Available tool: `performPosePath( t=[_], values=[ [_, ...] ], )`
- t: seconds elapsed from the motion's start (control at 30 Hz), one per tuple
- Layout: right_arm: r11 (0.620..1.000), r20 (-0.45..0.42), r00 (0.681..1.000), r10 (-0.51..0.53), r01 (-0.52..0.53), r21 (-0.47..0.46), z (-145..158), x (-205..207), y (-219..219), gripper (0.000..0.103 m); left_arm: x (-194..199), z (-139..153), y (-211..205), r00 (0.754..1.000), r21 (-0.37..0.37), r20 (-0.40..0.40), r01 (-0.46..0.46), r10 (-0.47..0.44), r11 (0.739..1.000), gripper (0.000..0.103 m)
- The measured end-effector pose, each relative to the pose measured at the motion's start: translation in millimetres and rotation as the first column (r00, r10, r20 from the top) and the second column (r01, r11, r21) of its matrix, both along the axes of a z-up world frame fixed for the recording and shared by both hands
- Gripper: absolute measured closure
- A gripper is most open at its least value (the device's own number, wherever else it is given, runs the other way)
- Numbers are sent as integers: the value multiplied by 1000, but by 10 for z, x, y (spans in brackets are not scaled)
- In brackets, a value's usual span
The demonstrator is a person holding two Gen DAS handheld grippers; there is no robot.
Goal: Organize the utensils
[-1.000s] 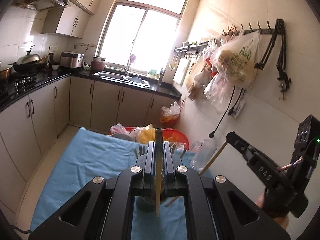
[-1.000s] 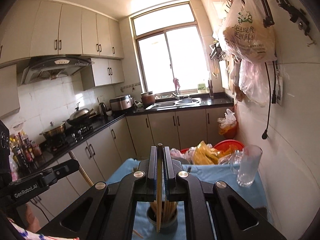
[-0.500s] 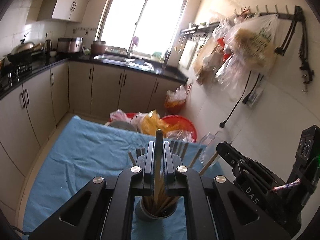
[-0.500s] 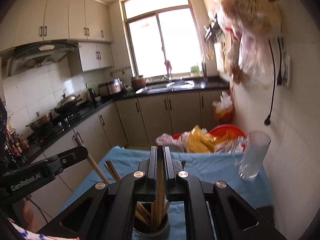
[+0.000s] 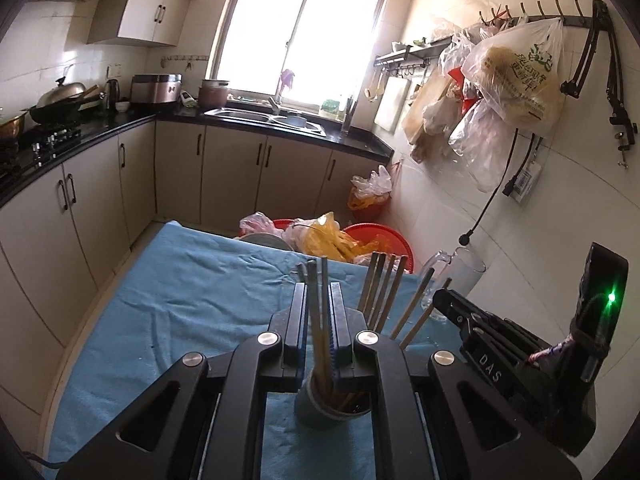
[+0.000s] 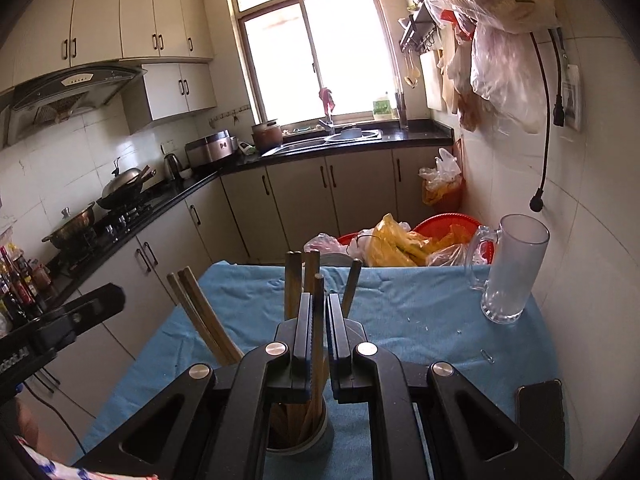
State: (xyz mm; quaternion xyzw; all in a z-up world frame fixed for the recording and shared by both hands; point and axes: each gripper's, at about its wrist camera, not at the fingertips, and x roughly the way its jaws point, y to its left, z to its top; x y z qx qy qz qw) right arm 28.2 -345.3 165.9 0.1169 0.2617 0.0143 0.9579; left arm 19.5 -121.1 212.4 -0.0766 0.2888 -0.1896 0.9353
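A grey round holder (image 5: 332, 410) stands on the blue cloth (image 5: 192, 300) with several wooden chopsticks (image 5: 384, 292) upright in it. It also shows in the right wrist view (image 6: 300, 436). My left gripper (image 5: 319, 292) is just above the holder, its jaws slightly apart around chopsticks that stand loose between them. My right gripper (image 6: 318, 300) is over the same holder, jaws slightly apart around a chopstick (image 6: 318, 320) that rests in the holder.
A clear glass mug (image 6: 512, 272) stands at the table's right edge by the tiled wall. A dark phone (image 6: 540, 412) lies near the right front. Red basins with plastic bags (image 6: 404, 244) sit past the far edge. Bags hang on the wall rack (image 5: 516, 76).
Both grippers came down over the holder, each with a chopstick. Both jaws have opened a little and the chopsticks now stand in the holder.
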Motion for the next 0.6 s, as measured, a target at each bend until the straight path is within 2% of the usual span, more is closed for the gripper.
performPosePath(
  t=[0.07, 0.23, 0.33, 0.47, 0.6],
  values=[
    [1000, 2, 1000, 1, -1, 2, 6, -2, -1, 89, -49, -4, 56, 1000, -3, 5, -13, 13, 1000, 84],
    [1000, 28, 1000, -11, 10, 11, 70, -129, -17, 81, -226, -27, 241, 999, -8, 20, -48, 48, 999, 78],
    [1000, 45, 999, -16, 16, 1, 116, -247, -15, 78, -328, -50, 345, 997, 0, 21, -69, 69, 998, 71],
    [1000, 51, 999, -19, 20, -19, 126, -365, -7, 74, -457, -127, 455, 996, 26, 13, -93, 92, 995, 64],
    [999, 21, 999, -26, 26, -29, 24, -420, -16, 74, -574, -257, 507, 994, 74, -1, -108, 109, 991, 59]
  ],
)
